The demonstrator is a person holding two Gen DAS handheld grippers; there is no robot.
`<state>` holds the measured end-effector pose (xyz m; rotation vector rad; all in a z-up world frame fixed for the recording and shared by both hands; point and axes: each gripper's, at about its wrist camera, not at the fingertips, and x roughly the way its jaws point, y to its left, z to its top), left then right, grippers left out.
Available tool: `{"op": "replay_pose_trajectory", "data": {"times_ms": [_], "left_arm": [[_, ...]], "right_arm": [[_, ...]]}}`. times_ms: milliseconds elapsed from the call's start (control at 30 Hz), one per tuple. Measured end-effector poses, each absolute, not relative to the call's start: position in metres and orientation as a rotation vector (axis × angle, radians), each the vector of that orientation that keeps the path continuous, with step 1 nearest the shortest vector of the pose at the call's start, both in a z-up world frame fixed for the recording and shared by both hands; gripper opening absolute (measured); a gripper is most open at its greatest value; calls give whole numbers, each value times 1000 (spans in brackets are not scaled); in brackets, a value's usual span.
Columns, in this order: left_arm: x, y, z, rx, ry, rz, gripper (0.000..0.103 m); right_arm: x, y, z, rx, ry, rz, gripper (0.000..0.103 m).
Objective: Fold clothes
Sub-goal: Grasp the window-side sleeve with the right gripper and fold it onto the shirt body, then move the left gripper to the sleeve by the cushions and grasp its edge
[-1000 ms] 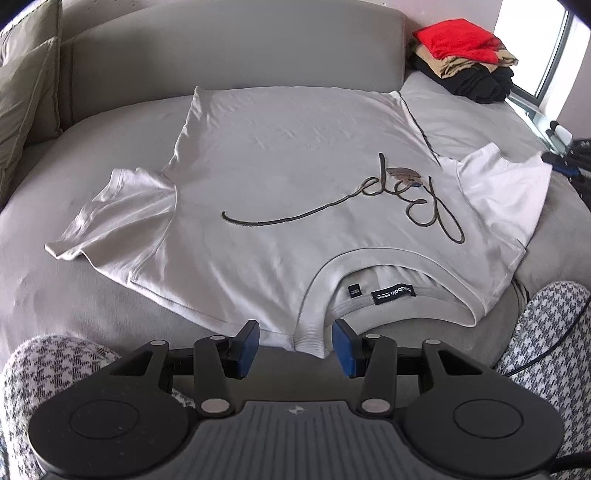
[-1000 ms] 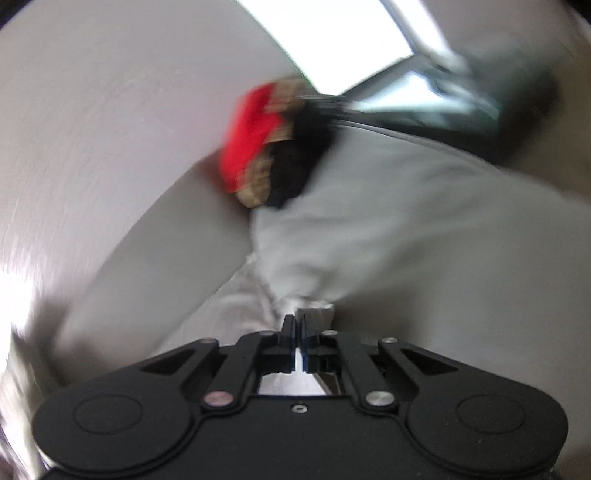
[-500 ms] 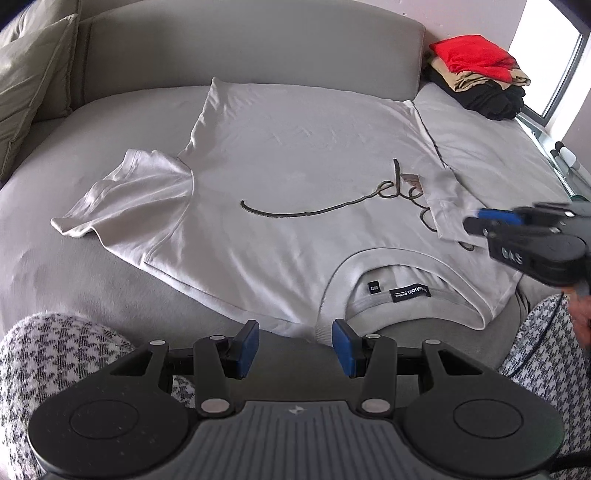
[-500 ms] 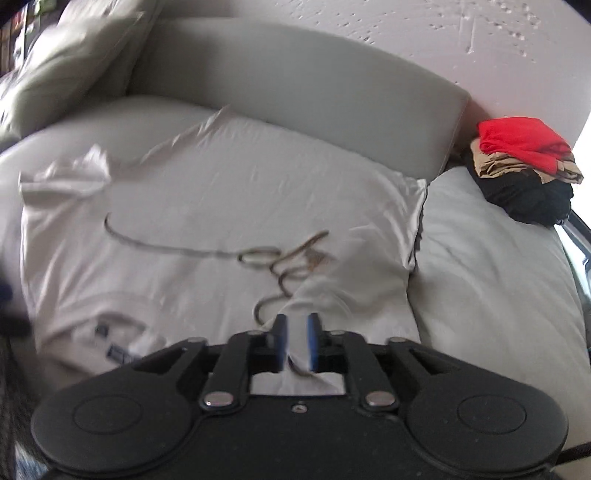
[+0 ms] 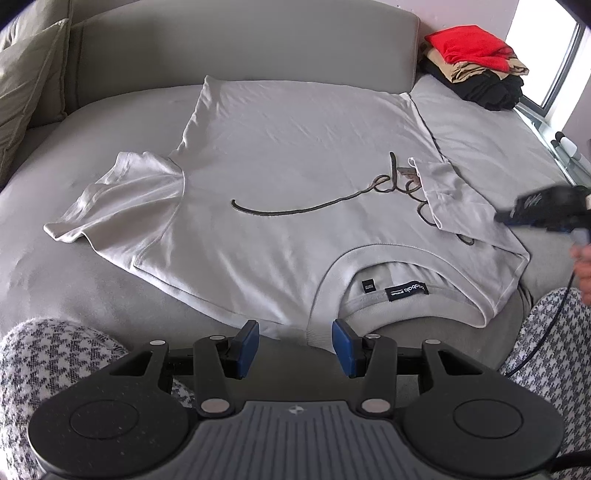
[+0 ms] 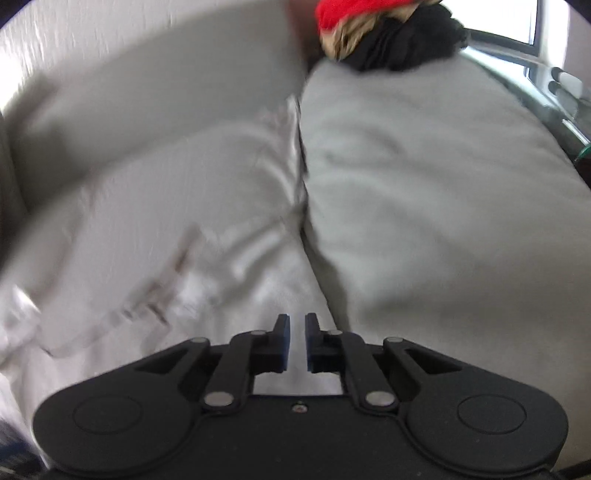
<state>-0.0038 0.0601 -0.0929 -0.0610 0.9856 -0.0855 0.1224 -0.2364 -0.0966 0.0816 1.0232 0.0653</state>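
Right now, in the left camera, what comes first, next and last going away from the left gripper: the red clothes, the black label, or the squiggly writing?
From the left gripper:
1. Black label, just ahead inside the shirt's collar.
2. Squiggly writing, across the shirt's middle.
3. Red clothes, top of the pile in the far right corner.

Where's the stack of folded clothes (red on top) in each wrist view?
Left wrist: stack of folded clothes at top right, on the sofa by the window.
Right wrist: stack at top centre-right, blurred and partly cropped.
Shared landmark: the white T-shirt spread on the sofa.
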Motion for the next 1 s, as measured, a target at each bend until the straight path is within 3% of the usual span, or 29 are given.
{"op": "replay_pose_trajectory", "data": {"times_ms": [100, 267, 533, 733, 867, 1000], "left_arm": [[-3, 61, -92, -54, 983, -79, 44], [2, 64, -95, -62, 981, -84, 44], [18, 74, -90, -14, 953, -20, 44], [46, 71, -104, 10, 936, 52, 44], [35, 51, -119, 122, 946, 18, 38], [11, 36, -112, 206, 939, -51, 31]], "right_arm": [[114, -234, -115, -54, 1121, 26, 1], [81, -240, -107, -144, 1205, 35, 1], [87, -233, -66, 133, 1007, 100, 5], [115, -200, -84, 275, 1010, 198, 8], [109, -185, -106, 270, 1066, 263, 10], [64, -184, -94, 207, 1114, 313, 10]]}}
